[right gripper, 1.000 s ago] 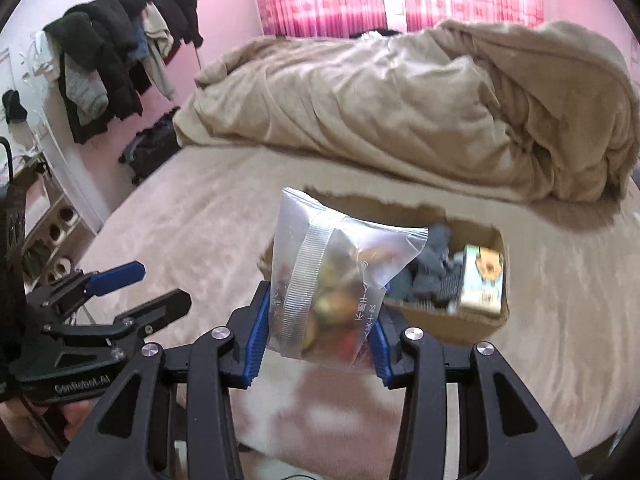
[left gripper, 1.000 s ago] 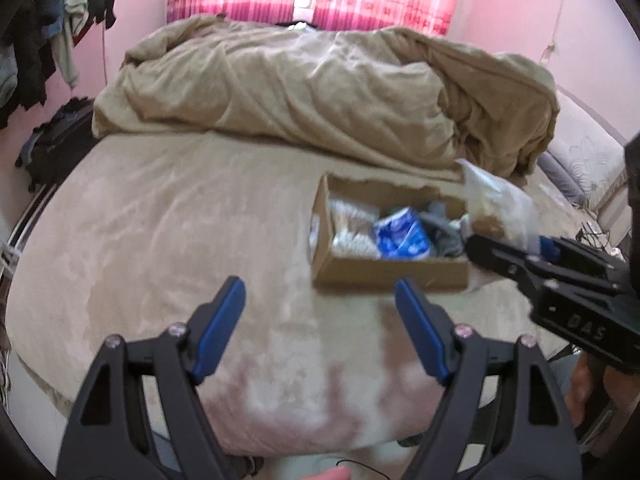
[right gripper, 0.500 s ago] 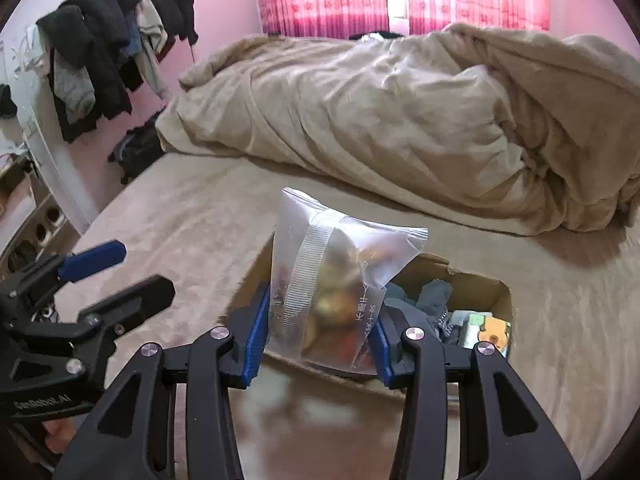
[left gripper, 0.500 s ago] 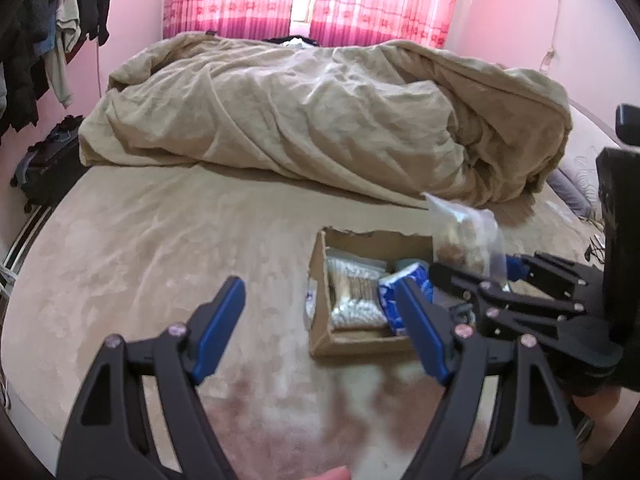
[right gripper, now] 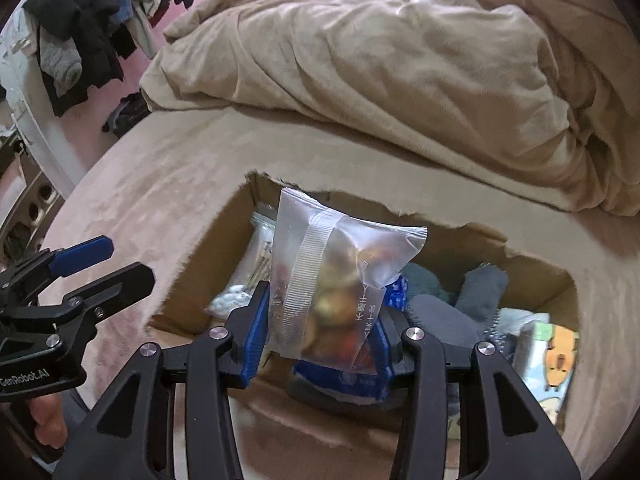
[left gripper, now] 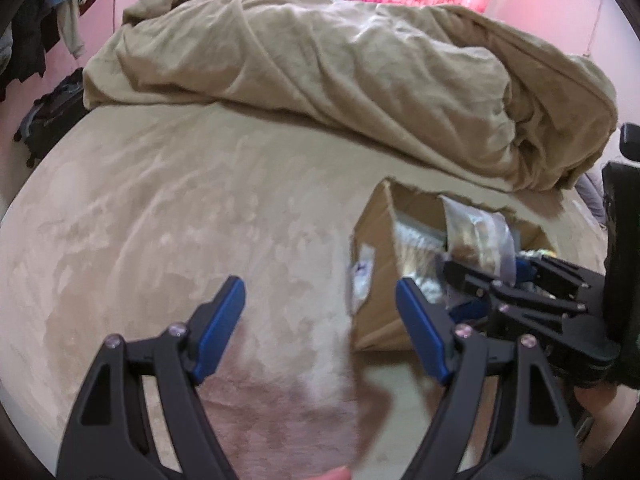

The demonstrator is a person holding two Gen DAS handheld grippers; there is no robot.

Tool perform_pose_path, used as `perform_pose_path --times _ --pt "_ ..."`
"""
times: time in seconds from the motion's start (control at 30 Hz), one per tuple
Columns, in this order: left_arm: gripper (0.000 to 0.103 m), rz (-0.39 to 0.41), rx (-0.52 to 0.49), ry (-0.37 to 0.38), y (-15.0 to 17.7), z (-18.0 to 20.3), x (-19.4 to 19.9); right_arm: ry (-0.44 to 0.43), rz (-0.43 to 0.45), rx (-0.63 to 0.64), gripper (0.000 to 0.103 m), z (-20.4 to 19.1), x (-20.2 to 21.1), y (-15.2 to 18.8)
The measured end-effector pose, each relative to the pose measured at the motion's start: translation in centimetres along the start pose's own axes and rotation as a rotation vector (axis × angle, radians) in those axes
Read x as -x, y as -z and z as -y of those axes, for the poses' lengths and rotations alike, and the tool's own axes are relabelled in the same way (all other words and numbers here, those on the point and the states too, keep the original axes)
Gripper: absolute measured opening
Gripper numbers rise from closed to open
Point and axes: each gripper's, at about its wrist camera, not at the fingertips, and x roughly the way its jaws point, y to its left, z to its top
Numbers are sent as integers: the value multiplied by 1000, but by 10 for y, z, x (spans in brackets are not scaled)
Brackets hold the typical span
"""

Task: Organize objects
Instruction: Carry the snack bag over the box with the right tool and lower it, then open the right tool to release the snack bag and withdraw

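Observation:
My right gripper (right gripper: 320, 324) is shut on a clear plastic snack bag (right gripper: 336, 284) and holds it upright over the open cardboard box (right gripper: 208, 248) on the bed. The box holds grey socks (right gripper: 452, 300), a blue packet (right gripper: 344, 380), a clear packet of cotton swabs (right gripper: 248, 268) and a small carton with a cartoon face (right gripper: 552, 356). In the left wrist view the bag (left gripper: 476, 240) and the right gripper (left gripper: 516, 280) hang over the box (left gripper: 376, 248). My left gripper (left gripper: 320, 320) is open and empty, left of the box.
A rumpled beige duvet (left gripper: 340, 64) fills the back of the bed. The beige bedsheet (left gripper: 180, 200) spreads left of the box. Clothes hang on a rack (right gripper: 88, 32) at the left wall. A dark bag (left gripper: 52, 116) lies on the floor.
My right gripper has carried the snack bag forward, from in front of the box to above its inside. My left gripper has moved closer to the box's left end and stays open.

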Motion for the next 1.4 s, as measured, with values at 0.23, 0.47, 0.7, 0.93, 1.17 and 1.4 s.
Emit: perform_pose_path --times 0.23,0.47,0.7,0.93,1.17,1.4 --pt "79 -14 22 -15 9 -6 -4 -2 11 9 67 -5 -3 5" --pt "79 0 31 -2 19 0 19 20 49 19 74 -10 22 11" --pt "79 51 -6 9 29 22 68 35 91 6 74 -12 72 22" --pt "79 106 -69 43 39 54 122 60 159 -30 74 -11 136 42" --pt "79 152 -98 53 60 84 168 72 203 -65 74 -6 188 68" --pt "79 153 -95 57 91 99 192 85 232 -85 74 -3 219 103"
